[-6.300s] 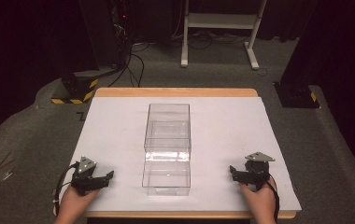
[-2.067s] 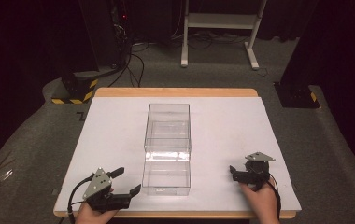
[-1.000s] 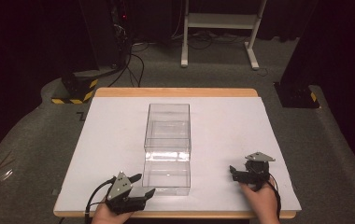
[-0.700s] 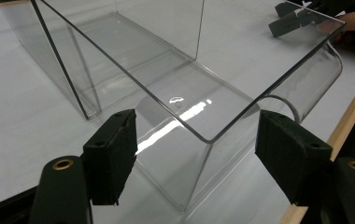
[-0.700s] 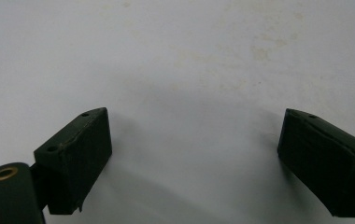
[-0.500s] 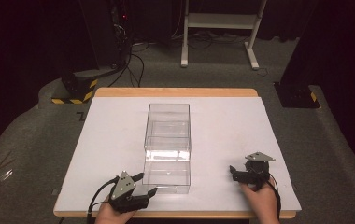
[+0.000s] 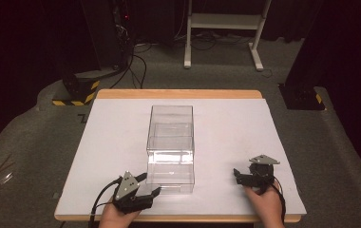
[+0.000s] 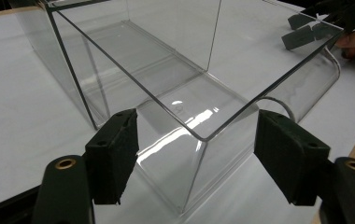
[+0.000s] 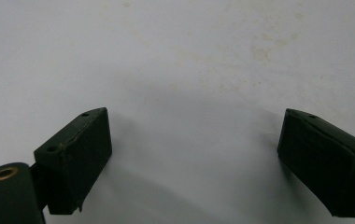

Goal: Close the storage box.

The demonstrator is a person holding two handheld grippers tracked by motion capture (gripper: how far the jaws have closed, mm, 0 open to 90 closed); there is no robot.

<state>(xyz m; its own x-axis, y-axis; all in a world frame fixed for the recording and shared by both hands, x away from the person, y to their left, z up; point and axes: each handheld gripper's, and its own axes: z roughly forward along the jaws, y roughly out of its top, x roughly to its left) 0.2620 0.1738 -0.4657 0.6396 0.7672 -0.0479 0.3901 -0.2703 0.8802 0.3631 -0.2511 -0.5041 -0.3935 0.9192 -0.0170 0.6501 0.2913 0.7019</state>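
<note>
- A clear plastic box [image 7: 170, 145] stands open-topped in the middle of the white desk [image 7: 102, 142]; seen from above, its long axis runs from 12 o'clock to 6 o'clock, away from the person.
- A cross wall splits the box into a far and a near compartment.
- The left claw [image 7: 152, 191] sits at the box's near left corner, about 7 o'clock from the box's centre, and points toward 2 o'clock.
- In the left gripper view that rounded corner of the box [image 8: 199, 154] lies between the two black pads [image 8: 112, 154]. The jaws have just been closing, yet a gap shows on each side of the corner, so the claw is not gripping.
- The right claw [image 7: 237, 175] rests on the desk at about 4 o'clock from the box, well apart from it, and points toward 9 o'clock.
- In the right gripper view its pads [image 9: 75, 156] stand wide apart over bare desk [image 9: 189, 70], with nothing between them.
</note>
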